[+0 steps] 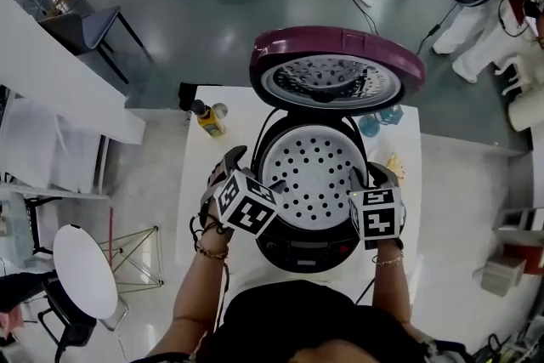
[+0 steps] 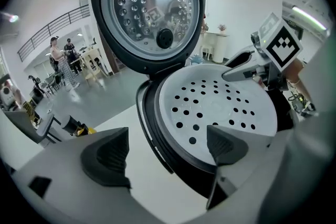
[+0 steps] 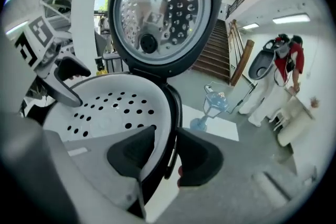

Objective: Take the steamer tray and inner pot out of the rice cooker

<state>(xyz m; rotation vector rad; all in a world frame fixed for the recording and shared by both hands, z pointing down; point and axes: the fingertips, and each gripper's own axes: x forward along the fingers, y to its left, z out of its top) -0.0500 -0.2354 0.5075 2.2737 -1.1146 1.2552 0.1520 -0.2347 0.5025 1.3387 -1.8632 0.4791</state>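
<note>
The rice cooker stands open on a white table, its purple lid tipped back. The white perforated steamer tray sits in its mouth and hides the inner pot below. My left gripper is open at the tray's left side. One jaw hangs over the tray's edge, the other over the table, and neither touches. My right gripper is shut on the tray's right rim, one pad inside the white wall, the other outside the dark rim. It also shows across the tray in the left gripper view.
A yellow bottle and a blue glass goblet stand on the table behind the cooker, either side of the lid hinge. The table's edges lie close to the cooker on both sides. A person in red stands far right on the floor.
</note>
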